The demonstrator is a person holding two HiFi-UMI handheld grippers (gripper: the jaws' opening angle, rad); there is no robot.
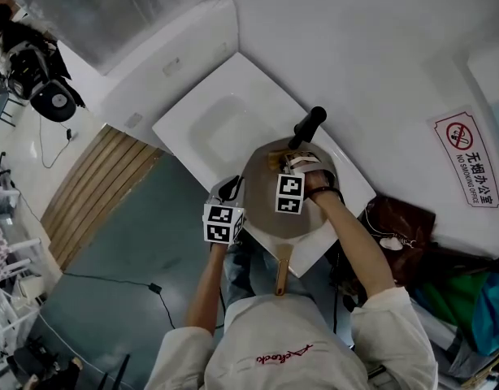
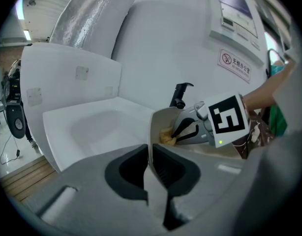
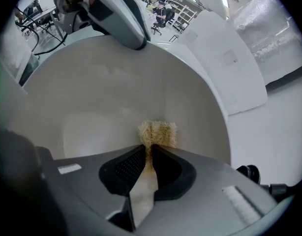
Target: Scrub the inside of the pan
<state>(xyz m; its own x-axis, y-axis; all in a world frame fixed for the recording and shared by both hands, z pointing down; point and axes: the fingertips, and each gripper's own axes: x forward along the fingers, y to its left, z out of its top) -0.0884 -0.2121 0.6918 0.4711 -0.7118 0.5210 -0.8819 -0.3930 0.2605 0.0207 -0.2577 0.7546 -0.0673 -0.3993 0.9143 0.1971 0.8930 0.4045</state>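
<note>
A pan with a pale cream inside (image 1: 270,210) is held over the white sink counter, its wooden handle (image 1: 282,273) pointing back at the person. My left gripper (image 1: 232,193) is shut on the pan's left rim (image 2: 151,132), the thin edge pinched between the jaws. My right gripper (image 1: 292,162) is inside the pan at its far side, shut on a tan scrub pad (image 3: 157,132). The pad is pressed against the pan's inner wall (image 3: 116,92). In the left gripper view the right gripper (image 2: 178,135) and scrub pad (image 2: 166,137) show just beyond the rim.
A white basin (image 1: 225,128) lies beyond the pan, with a black faucet (image 1: 308,126) at the counter's back. White walls close in behind. A brown bag (image 1: 400,222) and other items sit at the right. Wooden decking (image 1: 95,185) and floor lie to the left.
</note>
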